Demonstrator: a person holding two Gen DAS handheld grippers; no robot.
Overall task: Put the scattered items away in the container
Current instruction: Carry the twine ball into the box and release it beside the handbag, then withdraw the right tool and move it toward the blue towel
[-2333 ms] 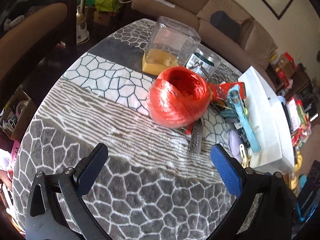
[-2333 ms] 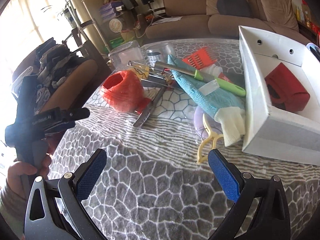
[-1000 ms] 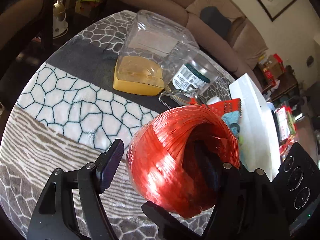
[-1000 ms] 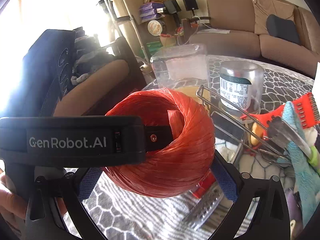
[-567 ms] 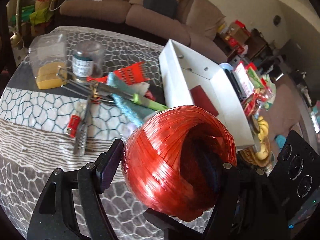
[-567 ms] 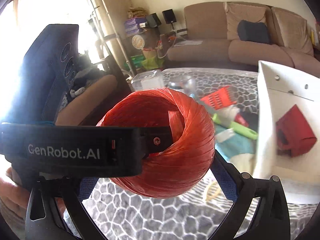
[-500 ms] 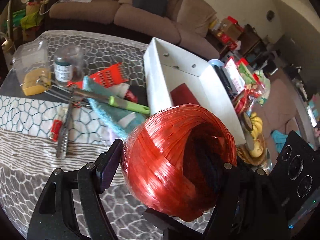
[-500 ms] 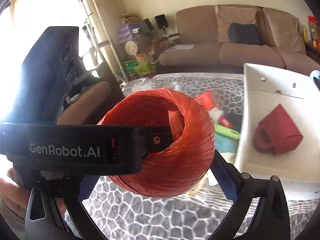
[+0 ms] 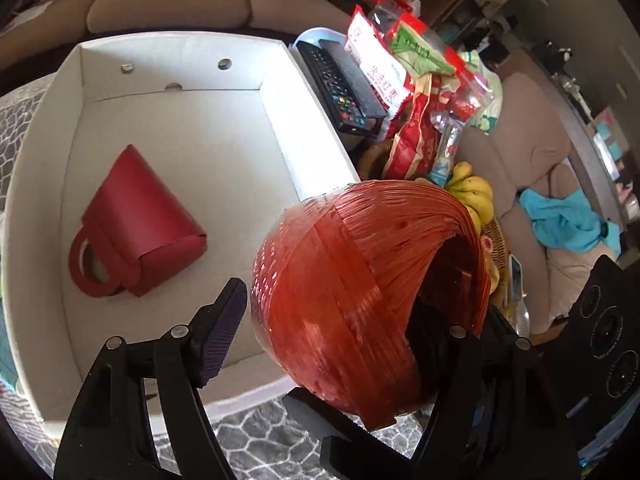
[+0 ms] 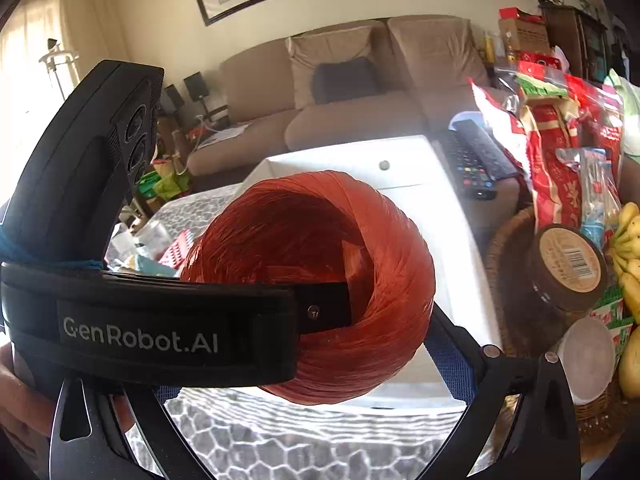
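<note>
While two grippers share one red twine ball (image 9: 360, 292), one white box (image 9: 176, 68), one red pouch (image 9: 140, 220)

Ball of twine carried over the near rim of the box

The ball of twine (image 9: 360, 292) sits between the fingers of the left gripper (image 9: 340, 320), one finger inside its hollow. Beyond and left of that claw lies the box (image 9: 48, 128), a folded bag (image 9: 140, 224) in it. Right of the box lie remotes (image 9: 340, 80), snack packets (image 9: 408, 80) and bananas (image 9: 472, 192).
</note>
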